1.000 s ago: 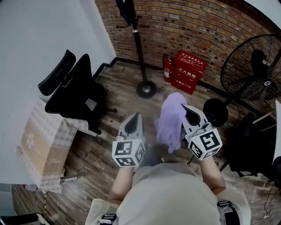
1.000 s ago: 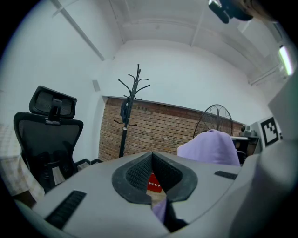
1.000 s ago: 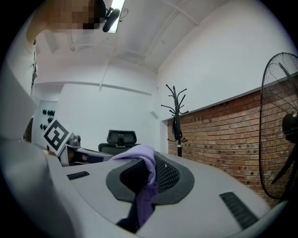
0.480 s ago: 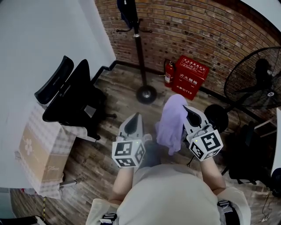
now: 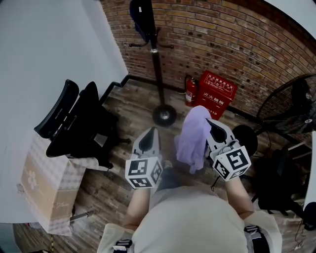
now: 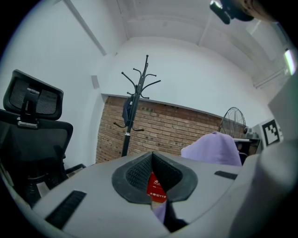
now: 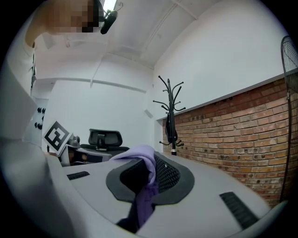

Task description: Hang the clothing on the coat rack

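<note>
A light purple garment (image 5: 193, 134) hangs from my right gripper (image 5: 212, 126), whose jaws are shut on its top fold. In the right gripper view the purple cloth (image 7: 145, 163) fills the gap between the pads. My left gripper (image 5: 149, 134) stands beside it at the left, shut with nothing in it; its pads (image 6: 139, 174) show only a thin slit. The black coat rack (image 5: 157, 64) stands ahead by the brick wall, on a round base (image 5: 164, 115). A dark garment (image 5: 141, 12) hangs on its upper hooks. The coat rack (image 6: 135, 104) also shows in the left gripper view.
A black office chair (image 5: 79, 121) stands at the left by the white wall. A red fire box (image 5: 216, 89) and an extinguisher (image 5: 190, 90) sit at the brick wall, right of the rack. A floor fan (image 5: 291, 106) is at the right, a checked bag (image 5: 47, 190) at the lower left.
The rack's base has slid down the view, so the coat rack is nearer. The chair has drifted left. Both grippers keep their place and hold.
</note>
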